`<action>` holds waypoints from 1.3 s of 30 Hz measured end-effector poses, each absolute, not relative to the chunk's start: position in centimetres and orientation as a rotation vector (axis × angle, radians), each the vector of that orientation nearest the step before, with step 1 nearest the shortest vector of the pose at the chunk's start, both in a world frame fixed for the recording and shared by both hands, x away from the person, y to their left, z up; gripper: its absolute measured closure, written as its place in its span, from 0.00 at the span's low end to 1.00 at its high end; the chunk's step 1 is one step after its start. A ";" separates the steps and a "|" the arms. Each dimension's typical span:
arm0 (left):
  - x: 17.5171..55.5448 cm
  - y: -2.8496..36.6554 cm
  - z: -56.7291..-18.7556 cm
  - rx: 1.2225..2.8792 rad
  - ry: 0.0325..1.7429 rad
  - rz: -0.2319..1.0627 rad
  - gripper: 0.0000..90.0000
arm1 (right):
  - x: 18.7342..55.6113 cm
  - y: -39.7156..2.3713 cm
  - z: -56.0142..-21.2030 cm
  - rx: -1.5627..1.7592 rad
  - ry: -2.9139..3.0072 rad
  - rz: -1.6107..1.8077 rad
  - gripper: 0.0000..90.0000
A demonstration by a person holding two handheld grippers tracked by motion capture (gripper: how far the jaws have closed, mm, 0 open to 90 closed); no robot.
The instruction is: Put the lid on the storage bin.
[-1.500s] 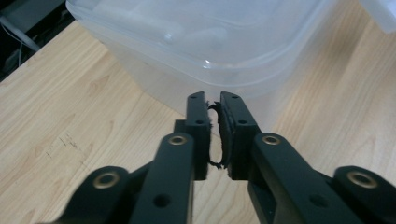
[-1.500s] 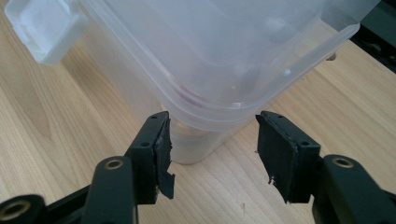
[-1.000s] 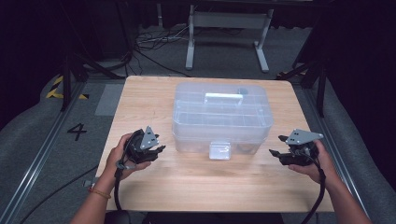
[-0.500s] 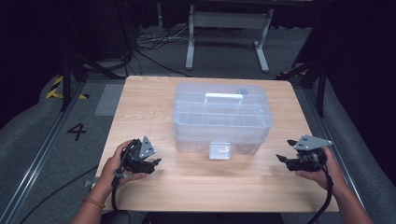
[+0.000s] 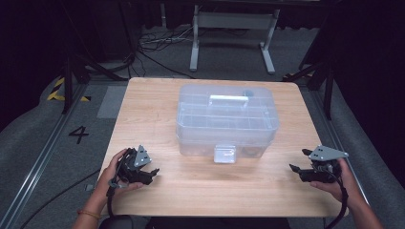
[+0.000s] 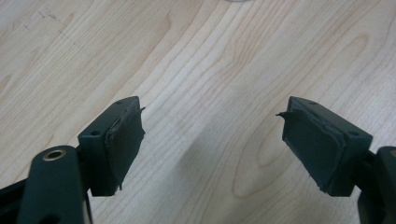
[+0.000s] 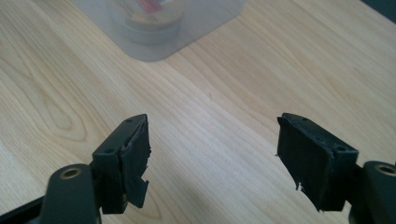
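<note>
Left tool [image 5: 152,172], held in the person's left hand [image 5: 112,174], lay low over the near left part of the table [image 5: 153,114]; its jaws stood wide apart with nothing between them, bare wood grain showing in the gap in the left gripper view [image 6: 212,135]. Right tool [image 5: 296,169], held in the right hand [image 5: 341,179], lay near the table's near right edge, a grey three-cornered plate [image 5: 327,153] on top; its jaws were likewise spread wide and empty, the worn black pads [image 7: 135,163] frayed at their edges. A clear plastic storage box [image 5: 227,119], lid closed, with a clear handle [image 5: 229,99] on top and a front latch [image 5: 224,153], sat at the table's centre. From the left tool the box lay at about 1 o'clock, well apart; from the right tool at about 10 o'clock, also well apart. In the right gripper view a corner of the box [image 7: 187,32] appeared at 11 o'clock beyond the jaws, a round object [image 7: 144,21] dimly visible through its wall. Grey floor with cables [image 5: 157,43] surrounded the table, a painted "4" [image 5: 79,134] at 9 o'clock.
</note>
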State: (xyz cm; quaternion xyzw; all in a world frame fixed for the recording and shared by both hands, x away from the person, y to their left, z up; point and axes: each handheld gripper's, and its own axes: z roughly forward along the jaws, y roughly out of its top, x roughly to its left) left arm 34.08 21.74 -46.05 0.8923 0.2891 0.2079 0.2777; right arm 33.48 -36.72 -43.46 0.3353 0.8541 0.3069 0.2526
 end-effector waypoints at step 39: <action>32.8 25.4 -48.5 2.180 1.055 0.404 0.17 | 31.9 -41.0 -49.1 1.256 2.245 0.986 0.17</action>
